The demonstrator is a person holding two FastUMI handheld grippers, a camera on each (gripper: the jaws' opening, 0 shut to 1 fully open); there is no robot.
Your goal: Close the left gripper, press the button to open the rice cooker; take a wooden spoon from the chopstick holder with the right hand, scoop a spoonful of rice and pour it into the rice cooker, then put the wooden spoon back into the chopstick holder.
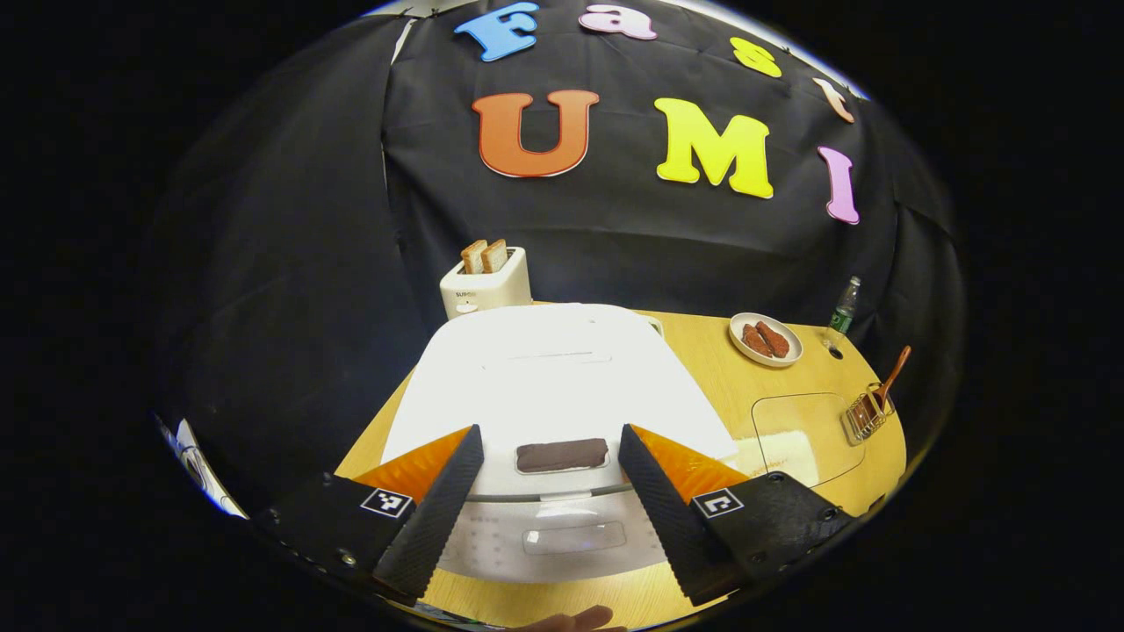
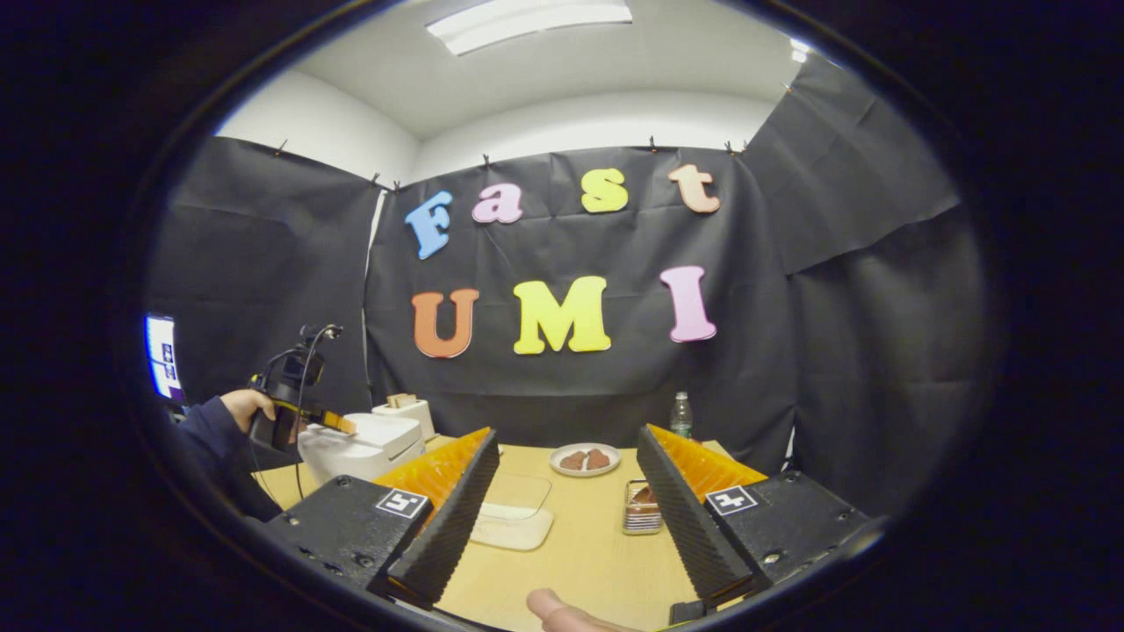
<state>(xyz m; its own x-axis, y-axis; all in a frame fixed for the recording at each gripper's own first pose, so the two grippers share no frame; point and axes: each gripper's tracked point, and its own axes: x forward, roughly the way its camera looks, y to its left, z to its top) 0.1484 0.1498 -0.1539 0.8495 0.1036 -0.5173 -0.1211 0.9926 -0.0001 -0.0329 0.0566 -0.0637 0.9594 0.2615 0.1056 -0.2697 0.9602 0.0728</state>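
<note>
The white rice cooker (image 1: pixel 562 377) stands with its lid down right in front of my left gripper (image 1: pixel 551 430). That gripper is open, one finger on each side of the cooker's dark panel (image 1: pixel 562 455), above the front button (image 1: pixel 575 535). In the right gripper view, a hand holds the left gripper (image 2: pixel 342 426) over the rice cooker (image 2: pixel 364 443). My right gripper (image 2: pixel 566 432) is open and holds nothing, above the table. The wooden spoon (image 1: pixel 894 376) stands in the wire chopstick holder (image 1: pixel 869 412), whose near side shows as the holder (image 2: pixel 643 507). A clear box of rice (image 1: pixel 803 439) lies beside it, also seen as the clear box (image 2: pixel 514 513).
A toaster (image 1: pixel 486 281) with two slices stands behind the cooker. A plate of brown food (image 1: pixel 766 340) and a green bottle (image 1: pixel 845 307) sit at the back right of the wooden table (image 2: pixel 580 562). A thumb (image 2: pixel 562 614) shows at the bottom edge.
</note>
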